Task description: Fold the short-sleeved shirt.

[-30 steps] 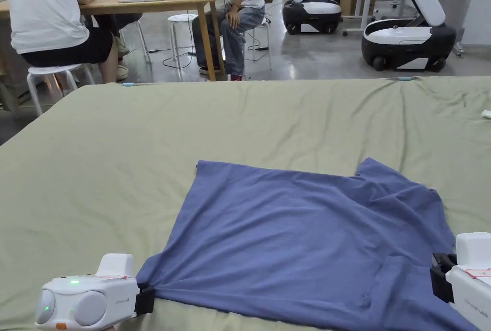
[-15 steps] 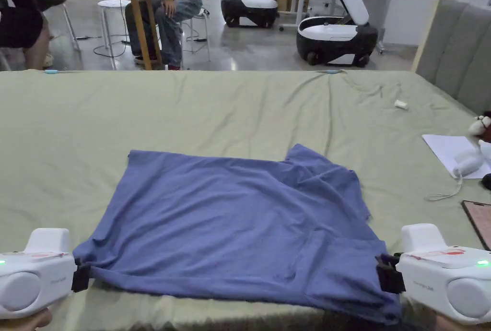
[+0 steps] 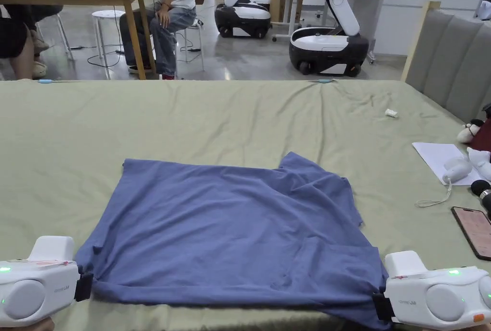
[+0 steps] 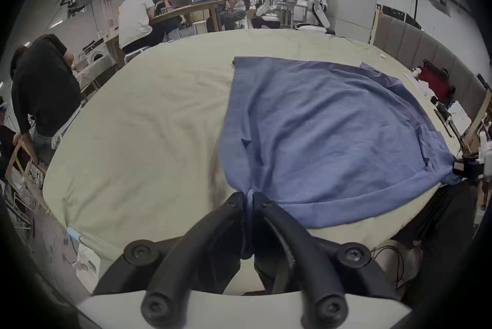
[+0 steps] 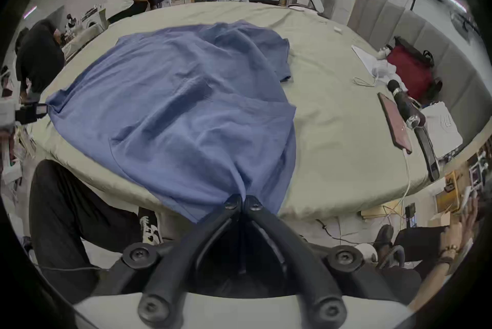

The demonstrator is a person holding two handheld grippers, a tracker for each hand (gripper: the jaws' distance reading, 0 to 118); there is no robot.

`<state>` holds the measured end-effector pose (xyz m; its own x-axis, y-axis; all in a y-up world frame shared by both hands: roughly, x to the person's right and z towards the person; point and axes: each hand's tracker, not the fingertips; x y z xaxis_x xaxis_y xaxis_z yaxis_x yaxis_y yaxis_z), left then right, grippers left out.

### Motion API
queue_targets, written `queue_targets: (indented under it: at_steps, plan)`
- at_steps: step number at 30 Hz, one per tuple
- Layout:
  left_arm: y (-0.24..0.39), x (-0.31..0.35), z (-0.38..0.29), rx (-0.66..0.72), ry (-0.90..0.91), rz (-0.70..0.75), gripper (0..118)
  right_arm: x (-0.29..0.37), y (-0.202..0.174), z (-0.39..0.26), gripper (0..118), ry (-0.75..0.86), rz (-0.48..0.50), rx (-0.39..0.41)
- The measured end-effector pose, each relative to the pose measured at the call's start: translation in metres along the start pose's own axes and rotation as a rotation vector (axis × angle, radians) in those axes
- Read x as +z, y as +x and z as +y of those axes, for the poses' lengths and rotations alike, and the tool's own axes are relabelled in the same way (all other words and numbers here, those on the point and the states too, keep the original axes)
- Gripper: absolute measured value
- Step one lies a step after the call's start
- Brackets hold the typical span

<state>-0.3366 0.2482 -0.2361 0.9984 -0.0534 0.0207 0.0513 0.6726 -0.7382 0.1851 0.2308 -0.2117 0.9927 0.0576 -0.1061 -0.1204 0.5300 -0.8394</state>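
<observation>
Blue fabric bunches between both pairs of jaws at the near edge of the bed: the left gripper is clenched on one near corner of the shirt, and the right gripper is clamped on the other, where the cloth droops slightly over the bed's edge. Between them the near hem runs fairly taut, pulled out sideways. Moving out from there, the shirt lies spread on the green sheet, mostly flat through the middle, with soft wrinkles. Farther right, a sleeve is rumpled and partly folded onto the body, and the far left corner lies squarely on the sheet. By the look of it, this is the straightening stage: no proper fold is in place yet, so sleeves and body all remain to be folded. Off to the right lie a phone and some paper, well apart from the shirt.
</observation>
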Motion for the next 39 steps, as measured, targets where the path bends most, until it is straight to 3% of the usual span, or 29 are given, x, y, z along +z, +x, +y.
queue_targets:
  at_steps: [4,10,18,23,29,30,31,32,34,35,39]
  plan:
    - [-0.013,0.006,0.007,0.006,0.002,0.017,5,0.027,0.008,0.014,1,0.097,0.004,-0.064]
    - [-0.009,-0.004,0.049,-0.012,0.027,0.044,5,0.046,0.013,0.067,1,0.215,-0.026,-0.065]
    - [0.014,-0.074,0.114,-0.074,-0.071,0.086,5,-0.020,0.017,0.134,1,0.206,-0.128,-0.028]
    - [0.020,-0.119,0.140,-0.035,-0.139,0.102,5,-0.064,0.019,0.154,1,0.175,-0.153,-0.010]
    - [0.031,-0.132,0.139,-0.014,-0.171,0.096,5,-0.084,0.030,0.148,5,0.131,-0.125,-0.068]
    - [0.030,-0.128,0.137,-0.008,-0.158,0.088,8,-0.085,0.032,0.146,21,0.139,-0.121,-0.075]
    - [0.027,-0.123,0.135,0.008,-0.129,0.087,23,-0.082,0.033,0.143,57,0.145,-0.122,-0.079]
    - [0.026,-0.115,0.134,0.035,-0.086,0.096,48,-0.077,0.033,0.141,77,0.155,-0.143,-0.082]
    - [0.025,-0.098,0.129,0.066,-0.017,0.124,105,-0.058,0.029,0.138,95,0.220,-0.153,-0.090]
    - [0.027,-0.090,0.127,0.084,0.018,0.130,112,-0.049,0.027,0.137,96,0.258,-0.154,-0.102]
    - [0.046,-0.041,0.114,0.094,0.301,0.047,113,-0.005,-0.007,0.130,101,0.426,-0.072,-0.125]
